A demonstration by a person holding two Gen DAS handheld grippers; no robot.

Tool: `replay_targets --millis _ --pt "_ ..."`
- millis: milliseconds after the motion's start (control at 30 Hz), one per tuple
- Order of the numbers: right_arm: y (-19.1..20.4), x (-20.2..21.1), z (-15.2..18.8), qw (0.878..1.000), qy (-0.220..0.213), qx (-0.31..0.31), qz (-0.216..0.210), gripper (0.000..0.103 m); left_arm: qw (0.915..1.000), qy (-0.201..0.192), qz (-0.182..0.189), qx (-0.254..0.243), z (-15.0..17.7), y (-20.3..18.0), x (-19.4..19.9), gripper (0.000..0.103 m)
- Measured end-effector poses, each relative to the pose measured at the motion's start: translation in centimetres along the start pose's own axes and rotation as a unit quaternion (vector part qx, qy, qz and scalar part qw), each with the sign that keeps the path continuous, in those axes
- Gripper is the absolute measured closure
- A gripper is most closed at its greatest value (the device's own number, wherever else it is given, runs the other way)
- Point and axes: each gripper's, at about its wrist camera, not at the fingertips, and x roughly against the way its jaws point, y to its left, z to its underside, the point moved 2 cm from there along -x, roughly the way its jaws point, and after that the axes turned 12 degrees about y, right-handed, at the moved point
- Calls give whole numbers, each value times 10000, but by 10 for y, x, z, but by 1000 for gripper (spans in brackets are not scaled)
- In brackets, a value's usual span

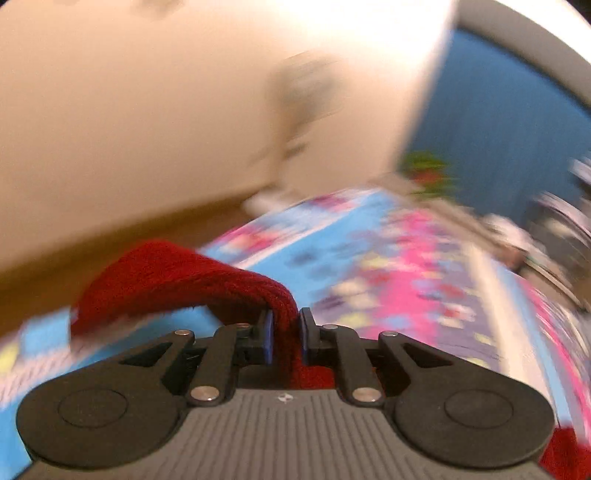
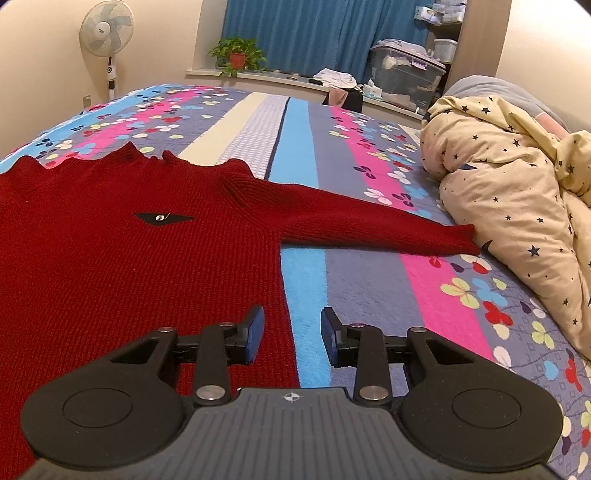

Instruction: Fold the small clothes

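A red knit sweater (image 2: 129, 258) lies flat on the bed (image 2: 369, 277), front up, with a small black patch (image 2: 164, 218) on the chest. Its collar points away toward the far end of the bed, so its body runs lengthwise along the striped, flowered cover. One sleeve (image 2: 369, 225) stretches out sideways to the right, across the stripes, and its cuff ends just beside a bunched cream quilt with dark stars (image 2: 517, 192).

The right gripper (image 2: 291, 336) hovers over the sweater's near right edge, jaws parted with nothing between them; one finger is above the knit, the other above the blue stripe.

In the blurred left wrist view, the left gripper (image 1: 286, 332) is clenched on a fold of red knit (image 1: 177, 280), which arches up and off to the left above the bed cover.

Beyond the bed stand a fan (image 2: 105, 37), a potted plant (image 2: 238, 55) on the sill, blue curtains (image 2: 314, 33) and a clear storage box (image 2: 406, 77).
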Motion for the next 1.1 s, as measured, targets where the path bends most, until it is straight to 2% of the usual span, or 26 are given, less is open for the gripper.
replay_targets --millis 33,67,100,133,167,200,233,267,333,400,467,500,600,700,733,767,800,833,867,967,1033,1100 --pt "1 0 0 10000 0 21 -5 68 9984 -163 265 -476 6 -26 12 89" --pt "2 0 0 10000 -1 40 -7 68 9931 -256 567 -995 17 -54 23 90" --pt "3 -1 -1 10000 1 61 -8 68 9812 -170 1002 -1642 34 -86 33 91" --pt "4 -1 -1 10000 5 83 -6 68 9662 125 1409 -2154 53 -111 36 90" --pt "5 -2 -1 9999 13 100 -5 68 9439 576 1839 -2680 75 -137 36 87" --pt "6 -2 -1 9999 21 114 -2 68 9222 900 2113 -3110 98 -156 37 86" --pt "6 -2 -1 9999 28 127 4 68 9024 1031 2183 -3570 123 -174 42 82" --pt "7 -2 0 9999 31 137 8 68 8901 985 2118 -3913 141 -185 47 78" --pt "6 -2 0 9999 38 144 27 68 8752 998 2141 -4222 161 -198 59 77" --pt "6 -2 0 9999 41 87 30 68 8744 1173 2229 -4148 162 -198 67 73" --pt "3 -2 0 10000 59 8 22 68 8813 1215 2187 -4008 155 -191 78 66" --pt "1 -3 0 10000 66 -19 20 68 8877 1242 2095 -3907 151 -186 83 65" --pt "1 -2 0 10000 62 -54 -8 68 9138 1559 1713 -3337 134 -161 100 64" --pt "2 1 0 10000 -10 -35 -36 68 9298 1785 1419 -2890 118 -138 111 62" --pt "3 4 0 10000 -55 -38 -44 70 9334 1804 1356 -2791 117 -129 116 62" --pt "3 8 0 9999 -148 -50 -58 79 9366 1784 1328 -2707 114 -121 122 61" --pt "3 12 1 9997 -217 -68 -86 84 9408 1752 1301 -2595 117 -113 122 61" --pt "3 15 1 9995 -267 -95 -113 89 9436 1750 1276 -2505 120 -105 123 61" --pt "3 19 1 9993 -317 -128 -135 89 9453 1784 1219 -2444 124 -97 122 61" --pt "4 25 3 9986 -363 -251 -297 89 9443 2040 548 -2523 137 -89 102 61" --pt "2 24 2 9970 -226 -482 -555 89 9488 1990 504 -2399 132 -86 95 61" --pt "-1 17 0 9905 44 -968 -975 86 9549 2017 523 -2115 122 -82 87 61"
